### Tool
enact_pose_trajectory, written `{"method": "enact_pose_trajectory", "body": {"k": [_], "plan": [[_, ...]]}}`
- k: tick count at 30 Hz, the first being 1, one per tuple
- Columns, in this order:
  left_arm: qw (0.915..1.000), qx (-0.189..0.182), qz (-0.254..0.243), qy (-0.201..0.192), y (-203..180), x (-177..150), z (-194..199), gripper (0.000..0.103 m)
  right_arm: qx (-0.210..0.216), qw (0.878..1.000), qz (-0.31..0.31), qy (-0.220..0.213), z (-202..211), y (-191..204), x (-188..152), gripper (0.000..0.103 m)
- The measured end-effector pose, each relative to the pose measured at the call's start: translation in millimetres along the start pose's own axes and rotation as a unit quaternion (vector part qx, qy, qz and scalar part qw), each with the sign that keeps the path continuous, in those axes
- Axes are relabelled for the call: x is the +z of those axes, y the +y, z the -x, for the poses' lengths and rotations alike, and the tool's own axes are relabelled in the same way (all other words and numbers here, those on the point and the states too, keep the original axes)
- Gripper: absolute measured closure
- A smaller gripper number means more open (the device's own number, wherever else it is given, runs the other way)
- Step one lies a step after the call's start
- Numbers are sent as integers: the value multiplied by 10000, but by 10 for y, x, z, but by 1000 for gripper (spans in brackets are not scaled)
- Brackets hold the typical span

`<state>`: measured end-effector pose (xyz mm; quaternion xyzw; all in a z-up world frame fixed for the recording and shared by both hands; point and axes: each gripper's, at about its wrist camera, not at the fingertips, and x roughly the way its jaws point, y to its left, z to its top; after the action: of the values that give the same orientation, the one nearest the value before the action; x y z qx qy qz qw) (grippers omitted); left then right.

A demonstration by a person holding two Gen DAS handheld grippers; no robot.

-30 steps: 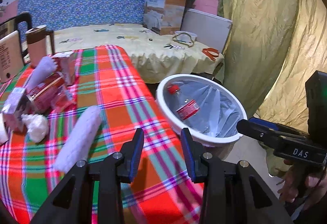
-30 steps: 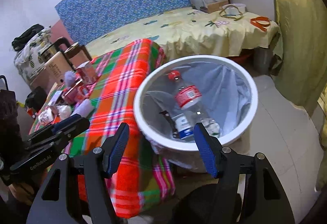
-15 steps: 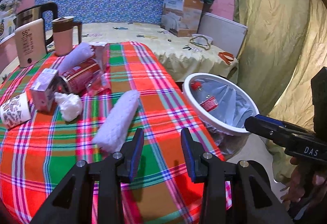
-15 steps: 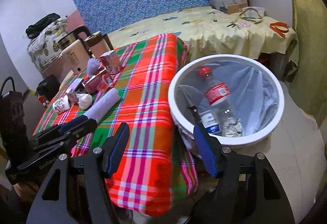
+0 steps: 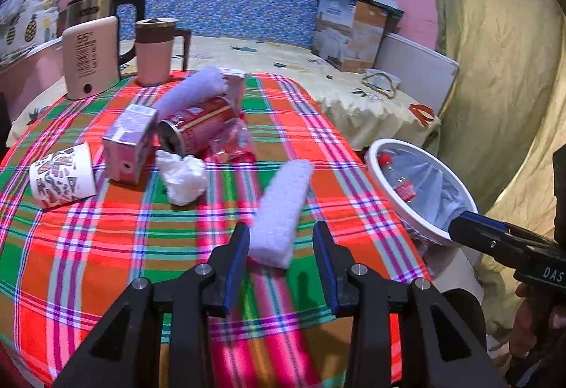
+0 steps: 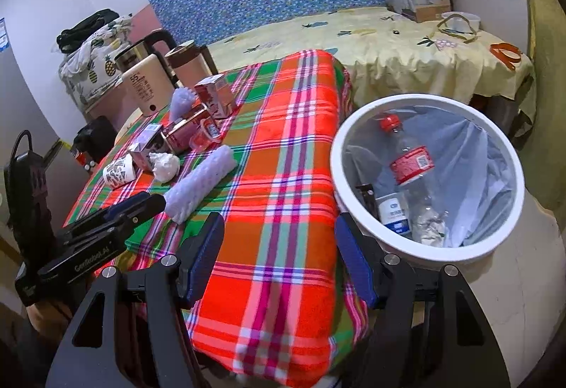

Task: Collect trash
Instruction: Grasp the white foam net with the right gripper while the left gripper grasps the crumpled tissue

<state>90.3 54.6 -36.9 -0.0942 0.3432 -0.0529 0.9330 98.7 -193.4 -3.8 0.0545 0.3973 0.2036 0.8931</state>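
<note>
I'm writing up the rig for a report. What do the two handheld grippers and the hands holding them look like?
Both are matte black angular frames with silver screws and blue pads on the finger insides. The left gripper shows white "GenRobot.AI" lettering in the right wrist view. The right gripper shows white "DAS" letters in the left wrist view, where a bare hand grips it. No sleeves or cables are visible.

The left gripper (image 5: 279, 258), black with blue-padded fingers (image 5: 235, 255), is held low and level with its jaws spread apart. The right gripper (image 6: 279, 255), of the same black and blue build, points forward with its jaws spread wider, gripping nothing between its pads (image 6: 353, 264).
</note>
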Motion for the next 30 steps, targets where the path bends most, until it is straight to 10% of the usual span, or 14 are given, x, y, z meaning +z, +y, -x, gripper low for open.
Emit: {"method": "enact_pose_trajectory", "body": {"k": [30], "plan": [[9966,459,678,-105,831,97,-26,59,542,9953,77,800,-942,654,236,49]]}}
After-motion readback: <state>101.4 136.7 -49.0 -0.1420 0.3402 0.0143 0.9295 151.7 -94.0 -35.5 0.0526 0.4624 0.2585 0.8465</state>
